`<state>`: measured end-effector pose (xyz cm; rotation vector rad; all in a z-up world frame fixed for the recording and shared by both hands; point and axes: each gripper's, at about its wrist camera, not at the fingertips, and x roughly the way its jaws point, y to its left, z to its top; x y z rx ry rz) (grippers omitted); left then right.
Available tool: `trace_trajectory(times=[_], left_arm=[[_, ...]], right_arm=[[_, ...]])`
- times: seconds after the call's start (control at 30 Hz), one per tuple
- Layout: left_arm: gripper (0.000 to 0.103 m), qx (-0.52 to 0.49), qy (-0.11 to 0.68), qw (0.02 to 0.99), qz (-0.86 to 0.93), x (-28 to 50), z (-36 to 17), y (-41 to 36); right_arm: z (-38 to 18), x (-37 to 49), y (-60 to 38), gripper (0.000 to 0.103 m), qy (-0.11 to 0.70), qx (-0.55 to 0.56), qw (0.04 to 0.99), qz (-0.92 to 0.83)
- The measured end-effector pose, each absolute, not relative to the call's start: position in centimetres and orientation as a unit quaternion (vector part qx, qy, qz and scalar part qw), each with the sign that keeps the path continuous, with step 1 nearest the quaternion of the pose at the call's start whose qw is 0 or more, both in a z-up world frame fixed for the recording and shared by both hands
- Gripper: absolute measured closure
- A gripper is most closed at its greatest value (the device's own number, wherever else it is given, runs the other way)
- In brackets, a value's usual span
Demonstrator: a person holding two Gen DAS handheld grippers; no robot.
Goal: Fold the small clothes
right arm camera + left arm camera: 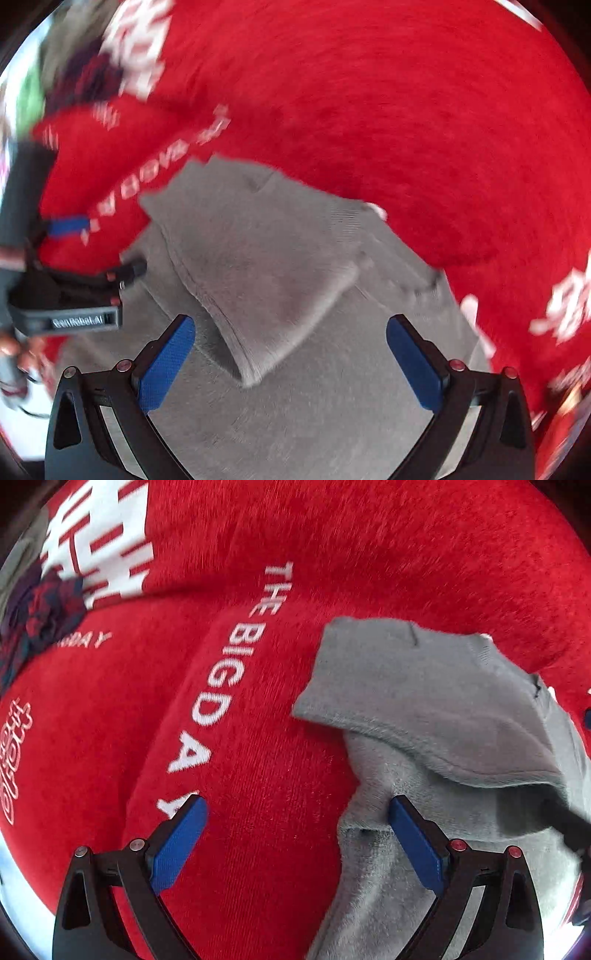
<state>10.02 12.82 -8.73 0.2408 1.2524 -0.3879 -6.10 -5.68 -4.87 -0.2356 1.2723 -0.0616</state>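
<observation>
We hold both the left gripper (297, 834) and right gripper (291, 354) spread wide and empty above the grey garment (280, 266), whose folded-over flap rests flat on the red blanket (369, 554), probably ready for its next fold.

Domestic setting, most likely a home. The work surface is soft furnishing covered by a plush red blanket (369, 554) printed in white with a large decorative emblem (99, 535) and the words "THE BIG DAY" (225, 679), a textile typical of household bedding. A grey fleece garment (424, 701) lies on it, and a crumpled dark plaid cloth (40, 620) sits at the blanket's far edge. The room beyond is too blurred to identify.
</observation>
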Motion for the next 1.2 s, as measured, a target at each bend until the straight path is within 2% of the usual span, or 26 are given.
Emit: trace_trajectory(times=[0.1,0.17,0.2,0.23,0.33,0.37,0.4,0.47,0.57,0.6,0.73,0.87,0.97,1.1,1.2], left_arm=[[0.004,0.100,0.580,0.788,-0.178,9.9,-8.8,13.1],[0.004,0.099,0.580,0.788,-0.178,9.5,-8.8,13.2],[0.004,0.100,0.580,0.788,-0.179,9.5,-8.7,13.1],[0.004,0.103,0.579,0.789,-0.180,9.3,-8.7,13.1],[0.004,0.112,0.577,0.788,-0.182,9.3,-8.7,12.9],[0.004,0.115,0.577,0.788,-0.183,9.5,-8.8,12.9],[0.004,0.120,0.575,0.788,-0.184,9.8,-8.7,12.8],[0.004,0.129,0.571,0.788,-0.190,9.6,-8.6,12.5],[0.004,0.138,0.570,0.785,-0.201,9.7,-8.7,11.8],[0.004,0.141,0.570,0.783,-0.205,9.8,-8.7,11.7],[0.004,0.158,0.569,0.779,-0.211,9.8,-8.7,10.9],[0.004,0.158,0.572,0.777,-0.209,9.9,-9.2,11.0],[0.004,0.149,0.580,0.774,-0.205,10.4,-9.5,11.2],[0.004,0.137,0.579,0.777,-0.208,11.4,-7.9,11.6],[0.004,0.109,0.578,0.776,-0.229,13.6,-6.7,11.5]], right_arm=[[-8.2,-5.3,-4.8,0.002,0.605,-0.211,0.766,-0.050],[-9.2,-4.4,-4.8,0.025,0.596,-0.241,0.763,-0.067],[-9.0,-4.2,-5.4,0.048,0.589,-0.234,0.770,-0.078],[-8.5,-4.0,-6.3,0.050,0.581,-0.215,0.779,-0.096],[-5.6,-5.2,-12.2,0.049,0.547,-0.031,0.818,-0.177],[-5.0,-7.1,-15.8,0.046,0.522,0.090,0.822,-0.209],[-5.1,-8.7,-17.8,0.036,0.507,0.160,0.816,-0.227],[-7.0,-12.8,-22.2,0.026,0.476,0.321,0.776,-0.259],[-10.4,-17.3,-24.6,0.026,0.446,0.467,0.718,-0.260],[-10.4,-18.3,-24.9,0.026,0.416,0.492,0.721,-0.255],[-9.6,-19.8,-26.2,0.024,0.378,0.536,0.706,-0.265],[-11.5,-23.3,-28.3,0.024,0.283,0.679,0.631,-0.248],[-12.1,-25.9,-29.2,0.024,0.232,0.728,0.587,-0.269],[-10.9,-26.7,-29.6,0.023,0.272,0.695,0.603,-0.282],[-9.4,-24.2,-27.1,0.023,0.312,0.658,0.643,-0.238]])
